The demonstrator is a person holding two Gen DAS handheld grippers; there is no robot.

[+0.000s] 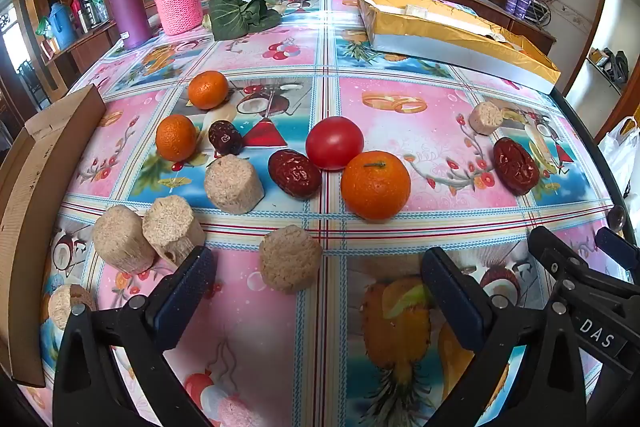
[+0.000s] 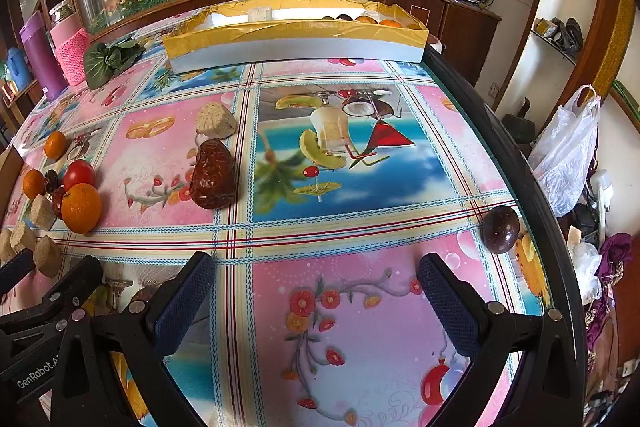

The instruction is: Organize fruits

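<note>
Oilcloth: printed with fruit and drinks, spread over the counter [image 1: 400,131].
Left tool [image 1: 320,285]: spread fully apart, gripping nothing, angled down above a pale grain cake [image 1: 290,259] lying between the fingers.
Right tool [image 2: 316,287]: likewise gaping wide and empty, poised over bare cloth.
Centre cluster: red tomato [image 1: 334,142] touching a large orange [image 1: 375,185], with a wrinkled red date [image 1: 295,173] just beside both.
Left side: two smaller oranges [image 1: 208,89] and a dark date [image 1: 225,137] near more grain cakes [image 1: 234,183] and a cardboard box [image 1: 36,211].
Right side: another red date [image 2: 212,174] just beside a single cake [image 2: 215,121]; dark round fruit [image 2: 500,229] at the counter's edge.
Far end: gold-lined tray [image 2: 296,37], fruit visible inside at its right end.
</note>
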